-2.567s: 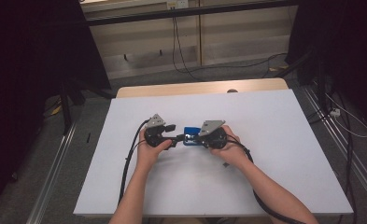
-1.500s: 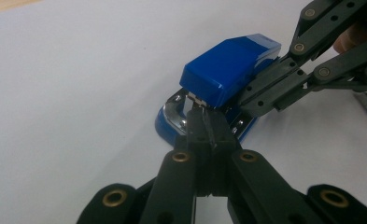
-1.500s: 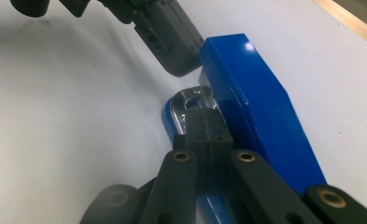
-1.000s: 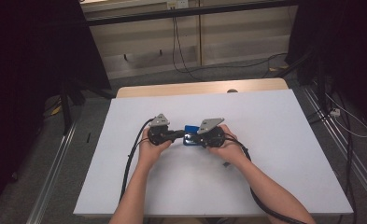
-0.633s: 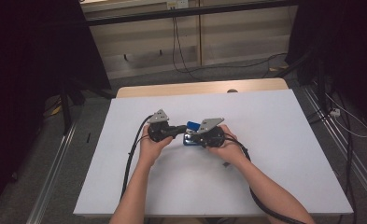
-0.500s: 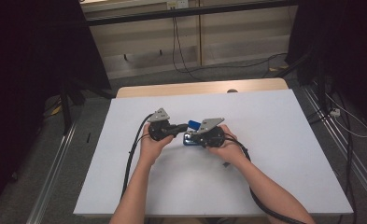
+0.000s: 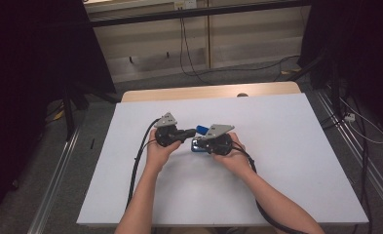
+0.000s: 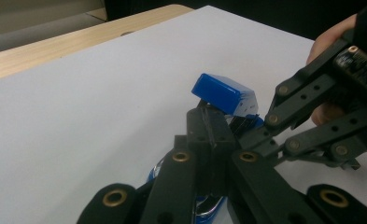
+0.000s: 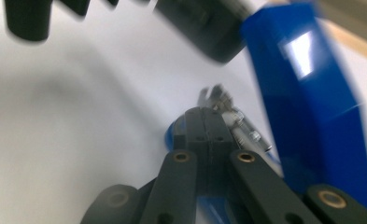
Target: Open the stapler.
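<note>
High view: blue stapler (image 7: pixel 201 136) sits mid-table (image 7: pixel 296 146) btw both hands, long axis running roughly left-right, top arm (image 7: pixel 202 129) hinged up and pointing up-left. Left gripper (image 7: pixel 192 131) has jaws pinched narrow on the stapler under that raised arm; in left gripper view the blue cap (image 8: pixel 224 94) tilts up above the jaw tips. Right gripper (image 7: pixel 196 144) jaws also pressed together on the stapler's lower part, metal bits (image 9: pixel 232 122) just past the tips in right gripper view (blurry)

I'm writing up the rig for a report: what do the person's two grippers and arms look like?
Both the left gripper and the right gripper are black, with jaws built from flat linked bars joined by brass-coloured rivets. Each carries a grey three-cornered plate on top and trails a black cable toward the person. The forearms are bare, with no sleeves or gloves in view.
</note>
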{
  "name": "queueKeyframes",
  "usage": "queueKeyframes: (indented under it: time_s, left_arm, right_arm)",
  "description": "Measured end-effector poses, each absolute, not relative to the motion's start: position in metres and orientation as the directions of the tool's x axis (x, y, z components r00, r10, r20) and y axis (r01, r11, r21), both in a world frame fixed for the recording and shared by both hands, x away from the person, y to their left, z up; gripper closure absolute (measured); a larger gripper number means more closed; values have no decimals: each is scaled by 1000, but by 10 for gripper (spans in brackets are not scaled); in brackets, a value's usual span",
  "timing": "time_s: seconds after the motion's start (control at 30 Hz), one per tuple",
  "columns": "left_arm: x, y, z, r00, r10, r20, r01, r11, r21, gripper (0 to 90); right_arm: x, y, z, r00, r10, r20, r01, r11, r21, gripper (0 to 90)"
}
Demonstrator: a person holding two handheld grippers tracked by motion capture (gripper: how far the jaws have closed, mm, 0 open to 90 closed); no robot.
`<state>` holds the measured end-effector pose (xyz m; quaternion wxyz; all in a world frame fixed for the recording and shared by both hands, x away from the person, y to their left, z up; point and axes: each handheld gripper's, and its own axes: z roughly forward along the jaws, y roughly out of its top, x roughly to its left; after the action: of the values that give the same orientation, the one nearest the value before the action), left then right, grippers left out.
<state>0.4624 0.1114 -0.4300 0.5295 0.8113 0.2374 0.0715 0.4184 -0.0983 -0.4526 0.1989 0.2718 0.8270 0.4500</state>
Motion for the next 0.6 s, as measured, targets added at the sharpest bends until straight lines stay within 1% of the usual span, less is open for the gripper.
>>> queueKeyframes:
  time_s: [0.07, 0.1, 0.27, 0.33, 0.6]
  left_arm:
    - [462, 111, -429, 877, 463, -130, 307, -331, 892, 900]
    - [462, 111, -429, 877, 462, -131, 307, -329, 893, 900]
    - [462, 111, -430, 876, 463, -132, 309, -330, 892, 900]
    - [462, 111, -429, 876, 464, -131, 308, -330, 892, 900]
    - [462, 111, -429, 877, 463, -132, 305, -321, 897, 900]
  right_arm:
    - [418, -98, -451, -751, 656, -72, 282, 417, 864, 900]
    - [418, -99, -451, -746, 664, -48, 298, 398, 868, 900]
    - [416, -99, -454, -698, 716, -32, 316, 348, 883, 900]
    - [416, -99, -456, -688, 726, -10, 325, 321, 890, 900]
    - [415, -95, -456, -661, 750, -30, 315, 314, 896, 900]
